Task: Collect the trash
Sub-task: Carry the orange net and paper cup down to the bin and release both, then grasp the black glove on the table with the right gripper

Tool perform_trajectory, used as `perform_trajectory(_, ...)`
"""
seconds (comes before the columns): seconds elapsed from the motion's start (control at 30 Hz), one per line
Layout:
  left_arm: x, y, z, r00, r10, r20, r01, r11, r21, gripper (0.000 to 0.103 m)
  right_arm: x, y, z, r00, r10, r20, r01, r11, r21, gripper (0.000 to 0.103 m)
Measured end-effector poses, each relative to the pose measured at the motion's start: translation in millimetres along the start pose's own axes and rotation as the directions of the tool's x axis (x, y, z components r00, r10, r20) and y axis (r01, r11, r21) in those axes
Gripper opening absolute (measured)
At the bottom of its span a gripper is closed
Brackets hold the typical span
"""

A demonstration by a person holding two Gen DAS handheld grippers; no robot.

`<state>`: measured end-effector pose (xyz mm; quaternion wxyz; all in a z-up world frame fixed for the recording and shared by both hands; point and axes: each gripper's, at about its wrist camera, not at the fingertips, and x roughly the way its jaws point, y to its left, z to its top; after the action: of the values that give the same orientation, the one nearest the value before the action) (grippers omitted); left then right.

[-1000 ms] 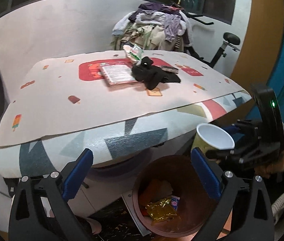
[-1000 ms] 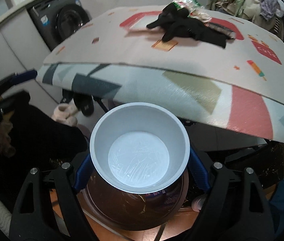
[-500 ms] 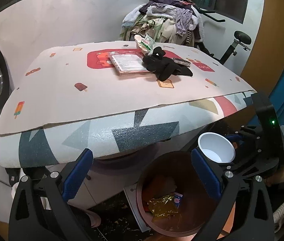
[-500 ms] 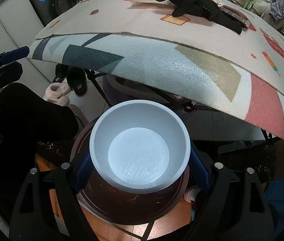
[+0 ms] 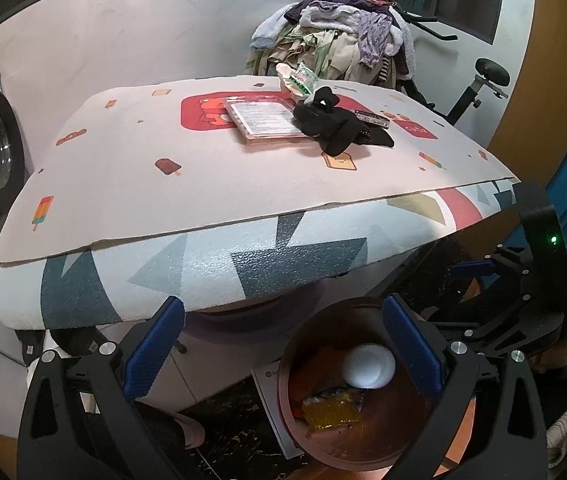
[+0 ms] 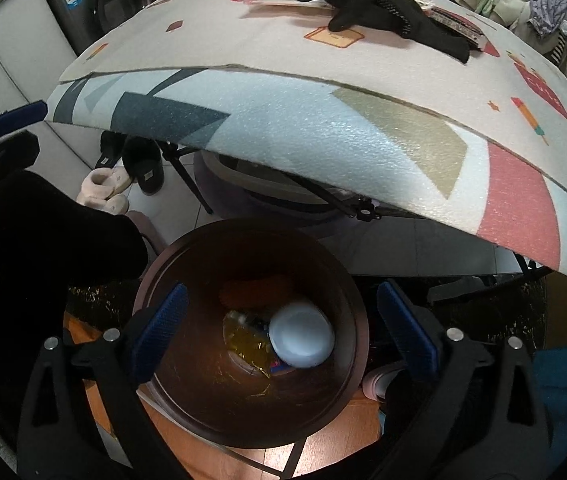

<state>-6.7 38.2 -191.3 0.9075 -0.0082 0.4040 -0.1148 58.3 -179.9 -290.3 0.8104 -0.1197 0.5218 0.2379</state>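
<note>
My right gripper [image 6: 279, 330] jaws opening, nothing between them; white cup [image 6: 301, 336] lies below my fingers in the brown bin [image 6: 347, 280].

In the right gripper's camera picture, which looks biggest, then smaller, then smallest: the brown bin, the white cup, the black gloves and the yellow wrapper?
1. Brown bin, by far the largest.
2. Black gloves on the table; they sit farther away, so they may be bigger than they look.
3. White cup inside the bin.
4. Yellow wrapper, partly hidden by the cup, so unsure.

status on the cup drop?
Right gripper jaws opening, nothing between. Left gripper open, empty. Paper cup in the bin. Nothing in the way.
</note>
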Motion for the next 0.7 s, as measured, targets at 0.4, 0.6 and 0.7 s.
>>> perform_trajectory(0.4,-3.6,8.2,15.8,1.0,0.013,0.029,-0.012,1.0,-0.013,0.097,-34.3,-34.6,13.5,0.995,-0.023,0.101,0.011,0.993,0.116,0.097)
perform_trajectory(0.6,-9.4,17.3,37.3,0.996,0.014,0.084,-0.012,1.0,-0.021,0.097,-56.1,-55.6,27.1,0.984,-0.069,0.163,0.045,0.989,0.143,0.097)
perform_trajectory(0.7,-12.0,20.5,50.9,0.993,0.049,0.108,-0.048,0.999,-0.018,0.097,-68.9,-68.2,32.9,0.973,-0.055,0.223,0.019,0.987,0.158,0.097)
